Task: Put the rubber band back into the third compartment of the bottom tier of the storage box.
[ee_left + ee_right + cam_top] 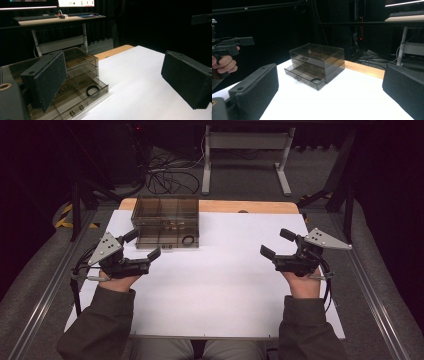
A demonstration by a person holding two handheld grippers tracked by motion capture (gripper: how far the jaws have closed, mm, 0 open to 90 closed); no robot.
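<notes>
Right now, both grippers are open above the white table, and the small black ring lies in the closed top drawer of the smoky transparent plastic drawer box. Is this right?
Not fully. The small black ring lies in the pulled-out bottom drawer of the smoky transparent plastic drawer box, as the right gripper view shows. The rest holds: the left gripper and the right gripper are open above the white table.

We're in a lab. Black curtains all round, loose cables on grey floor. Behind, a desk with monitor and keyboard.
</notes>
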